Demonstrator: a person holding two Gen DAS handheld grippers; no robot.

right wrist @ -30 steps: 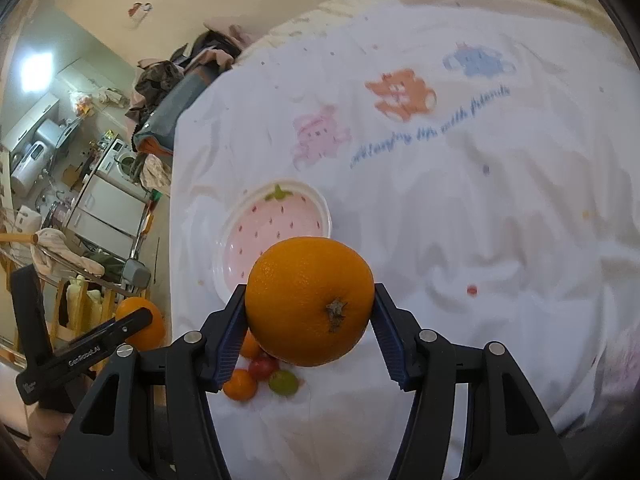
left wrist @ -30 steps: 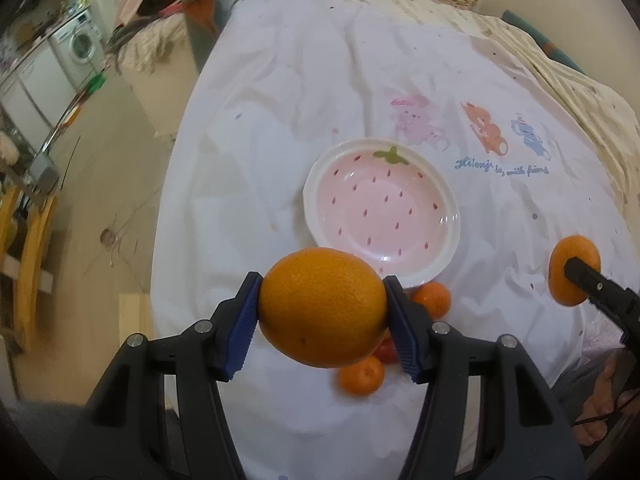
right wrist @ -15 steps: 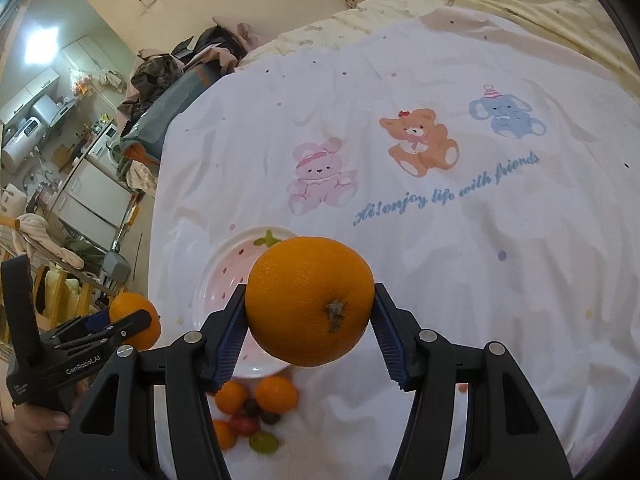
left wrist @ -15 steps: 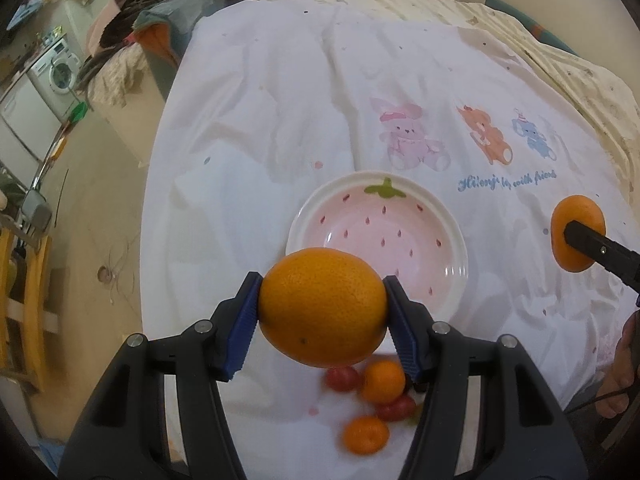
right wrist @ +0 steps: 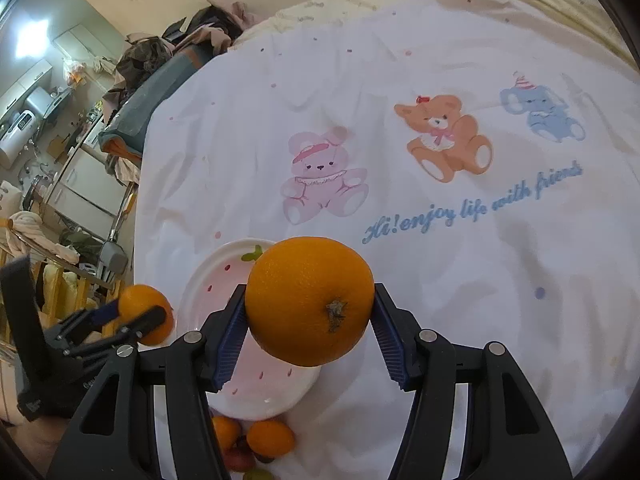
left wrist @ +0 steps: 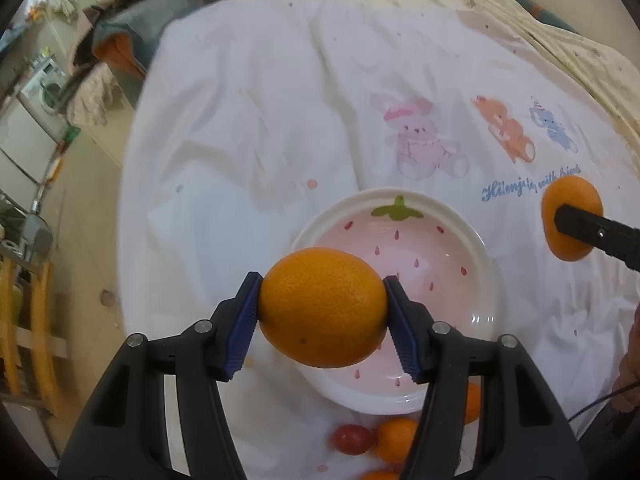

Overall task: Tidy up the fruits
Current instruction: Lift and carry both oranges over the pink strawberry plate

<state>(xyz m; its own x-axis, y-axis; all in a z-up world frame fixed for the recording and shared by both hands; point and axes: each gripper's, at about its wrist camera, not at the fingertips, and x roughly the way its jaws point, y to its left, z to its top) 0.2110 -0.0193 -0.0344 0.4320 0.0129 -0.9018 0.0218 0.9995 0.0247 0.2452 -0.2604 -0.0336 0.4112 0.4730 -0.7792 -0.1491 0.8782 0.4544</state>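
We are holding two oranges aloft above the strawberry plate, which is lying empty on the white cloth. The left gripper is clamping one orange across its width; the right gripper is clamping the other orange likewise, keeping both clear for lowering. Small fruits are waiting just beside the plate's near rim.
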